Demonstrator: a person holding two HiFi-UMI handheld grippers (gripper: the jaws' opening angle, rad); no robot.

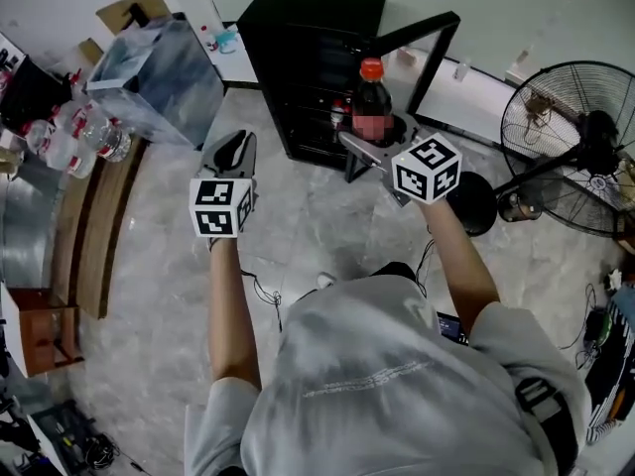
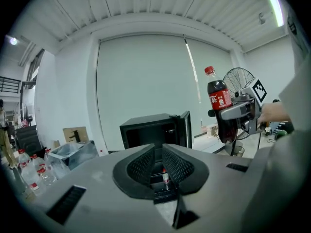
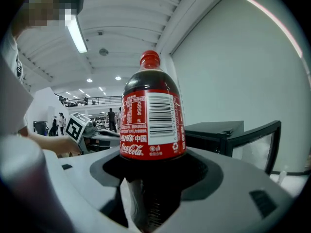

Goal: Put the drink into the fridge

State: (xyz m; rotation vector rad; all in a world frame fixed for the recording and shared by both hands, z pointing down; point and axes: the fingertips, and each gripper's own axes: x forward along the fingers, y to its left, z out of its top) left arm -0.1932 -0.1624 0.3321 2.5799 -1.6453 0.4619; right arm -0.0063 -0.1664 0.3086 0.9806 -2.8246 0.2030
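Black fridge [image 1: 308,28] on floor ahead, door [image 1: 422,30] swung open on its right side. Standing fan [image 1: 571,152] well off to right. Right hand-held gripper [image 3: 153,178] clamped on lower body of cola drink bottle [image 3: 151,115]. Bottle upright, red cap up, held in air just before open fridge, not inside. Left hand-held gripper [image 2: 158,161] empty, jaws nearly together, narrow slit between, aimed at fridge. Small bottle [image 2: 165,177] on shelf inside.
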